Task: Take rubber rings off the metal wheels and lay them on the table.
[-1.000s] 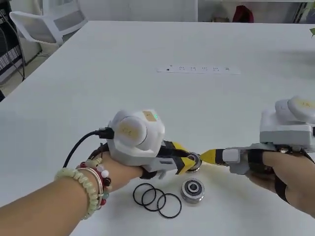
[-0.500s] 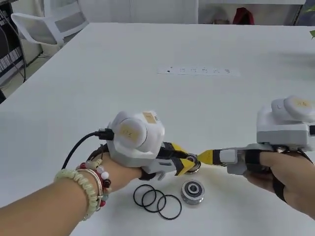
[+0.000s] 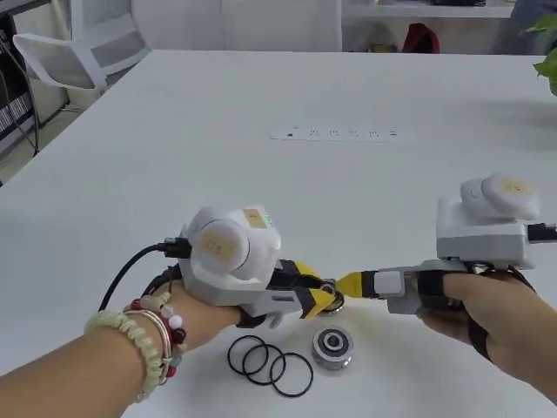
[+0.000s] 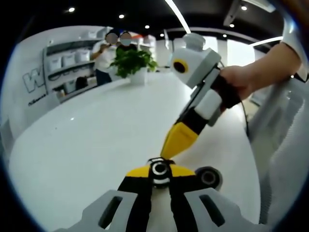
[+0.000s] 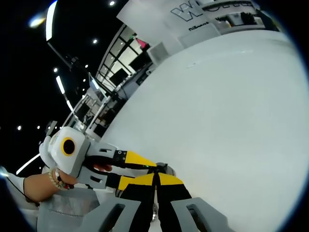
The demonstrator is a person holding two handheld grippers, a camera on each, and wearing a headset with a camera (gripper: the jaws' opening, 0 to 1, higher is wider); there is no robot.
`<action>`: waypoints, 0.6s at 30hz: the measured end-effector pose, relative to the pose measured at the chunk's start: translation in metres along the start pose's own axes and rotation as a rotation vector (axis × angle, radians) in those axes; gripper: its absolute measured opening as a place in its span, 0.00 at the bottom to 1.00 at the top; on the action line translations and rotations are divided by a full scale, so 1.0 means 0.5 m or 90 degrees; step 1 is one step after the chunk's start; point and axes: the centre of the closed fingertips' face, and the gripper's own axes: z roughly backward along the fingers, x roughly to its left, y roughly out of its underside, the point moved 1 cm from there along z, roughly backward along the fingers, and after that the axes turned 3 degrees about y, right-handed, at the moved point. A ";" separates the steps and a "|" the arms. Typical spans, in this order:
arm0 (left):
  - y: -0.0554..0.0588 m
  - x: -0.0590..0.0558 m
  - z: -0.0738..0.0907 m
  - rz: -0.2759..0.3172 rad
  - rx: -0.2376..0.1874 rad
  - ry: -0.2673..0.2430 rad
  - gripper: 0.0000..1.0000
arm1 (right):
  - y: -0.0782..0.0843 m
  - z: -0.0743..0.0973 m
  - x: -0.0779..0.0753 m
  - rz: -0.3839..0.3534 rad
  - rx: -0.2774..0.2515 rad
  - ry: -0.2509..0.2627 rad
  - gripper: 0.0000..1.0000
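White desk (image 3: 365,200) stretches ahead. At left, the left tool (image 3: 325,293) clamps a metal wheel (image 4: 160,170) between its jaws. Below it lie three rubber rings (image 3: 270,364) and a loose wheel (image 3: 332,346). From the right, the right tool (image 3: 345,285), jaws together, touches the clamped wheel.

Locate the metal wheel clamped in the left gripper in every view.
Head view: held wheel low centre, between both grippers' yellow tips.
Left gripper view: held wheel bottom centre, in its own jaws.
Right gripper view: held wheel bottom centre, just past the tips.
Shared landmark: left gripper clamping it.
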 end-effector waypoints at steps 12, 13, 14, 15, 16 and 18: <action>0.000 0.000 0.000 0.003 -0.002 0.002 0.14 | -0.009 -0.005 0.013 0.009 -0.018 -0.016 0.00; -0.001 0.000 0.000 0.004 -0.003 0.001 0.14 | -0.008 -0.005 0.010 0.010 -0.017 -0.012 0.00; -0.001 0.000 0.000 0.005 -0.003 0.000 0.14 | -0.008 -0.005 0.008 0.013 -0.015 -0.008 0.00; -0.002 0.000 -0.001 0.006 -0.002 0.000 0.14 | -0.006 -0.005 0.005 0.018 -0.013 -0.003 0.00; -0.002 0.000 -0.001 0.007 0.000 0.000 0.14 | -0.004 -0.006 0.003 0.019 -0.010 0.001 0.00; -0.003 0.001 -0.002 0.013 0.006 0.002 0.14 | 0.002 -0.007 -0.002 0.021 0.000 0.010 0.00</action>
